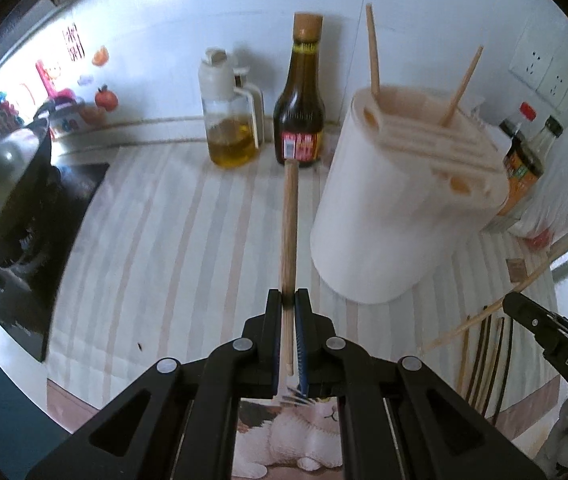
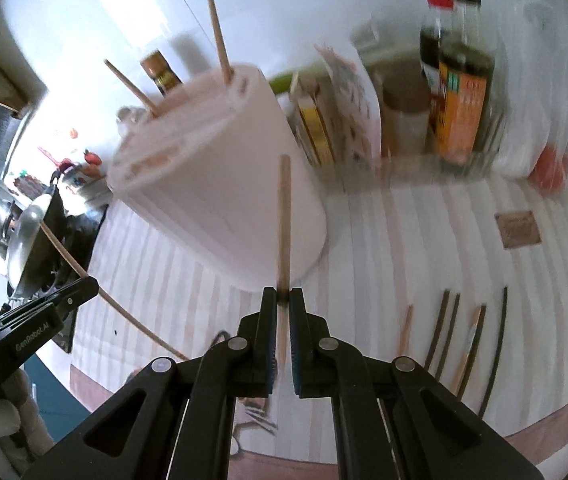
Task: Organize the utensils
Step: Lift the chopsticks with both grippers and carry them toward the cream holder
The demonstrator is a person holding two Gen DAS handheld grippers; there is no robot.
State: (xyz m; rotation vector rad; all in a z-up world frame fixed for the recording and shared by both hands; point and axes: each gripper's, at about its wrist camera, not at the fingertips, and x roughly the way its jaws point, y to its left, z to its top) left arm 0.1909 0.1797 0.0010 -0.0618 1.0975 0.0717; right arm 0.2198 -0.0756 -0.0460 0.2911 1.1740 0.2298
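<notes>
My left gripper (image 1: 288,294) is shut on a wooden chopstick (image 1: 288,224) that points forward over the striped mat, left of the white utensil holder (image 1: 400,200). My right gripper (image 2: 283,293) is shut on another wooden chopstick (image 2: 284,224), in front of the holder (image 2: 219,168). Two chopsticks (image 1: 372,52) stand in the holder's top slots. Several more chopsticks, wooden and dark (image 2: 444,332), lie on the mat at the right. Each gripper shows at the edge of the other's view, the right one (image 1: 524,312) and the left one (image 2: 63,296).
An oil dispenser (image 1: 231,120) and a dark sauce bottle (image 1: 300,112) stand by the back wall. More bottles and boxes (image 2: 460,92) crowd the right back corner. A stove with a lidded pan (image 1: 3,184) lies left. The counter edge runs along the front.
</notes>
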